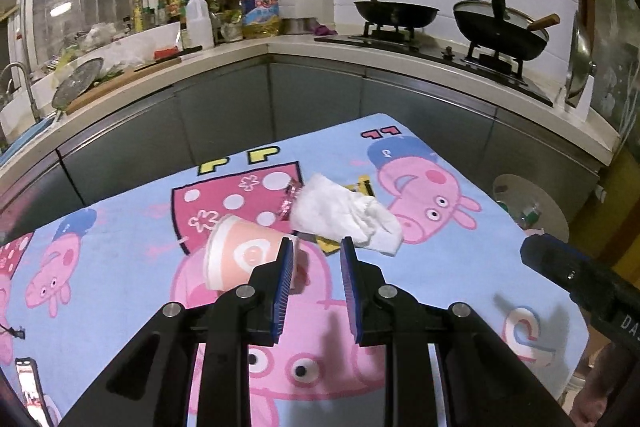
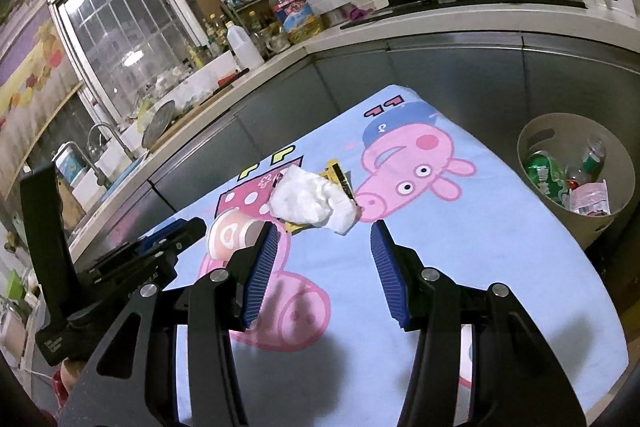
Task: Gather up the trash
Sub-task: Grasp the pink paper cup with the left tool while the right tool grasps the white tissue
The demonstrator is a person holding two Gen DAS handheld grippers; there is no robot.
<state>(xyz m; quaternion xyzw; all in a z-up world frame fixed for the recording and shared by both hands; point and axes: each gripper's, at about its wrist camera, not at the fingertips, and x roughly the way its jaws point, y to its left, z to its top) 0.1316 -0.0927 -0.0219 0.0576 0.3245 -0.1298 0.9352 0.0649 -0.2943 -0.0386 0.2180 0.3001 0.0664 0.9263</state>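
Note:
On the blue cartoon-print cloth [image 1: 452, 267] a pink paper cup [image 1: 240, 255] lies on its side. Beside it is a crumpled white tissue [image 1: 344, 219], with a pink wrapper [image 1: 290, 203] and a yellow wrapper [image 1: 362, 187] tucked at its edges. My left gripper [image 1: 317, 247] is open just in front of the cup and tissue, its left finger overlapping the cup's end, with nothing gripped. In the right wrist view my right gripper [image 2: 324, 227] stands open just short of the tissue [image 2: 312, 203], with the cup [image 2: 230, 235] to its left and the yellow wrapper [image 2: 338, 175] behind.
A beige round bin [image 2: 536, 135] holding bottles and wrappers stands off the table's right edge. The left gripper [image 2: 168, 239] is close on the left. A phone [image 1: 28, 387] lies at the cloth's near left corner. Kitchen counter, sink and stove with pans [image 1: 396, 13] run behind.

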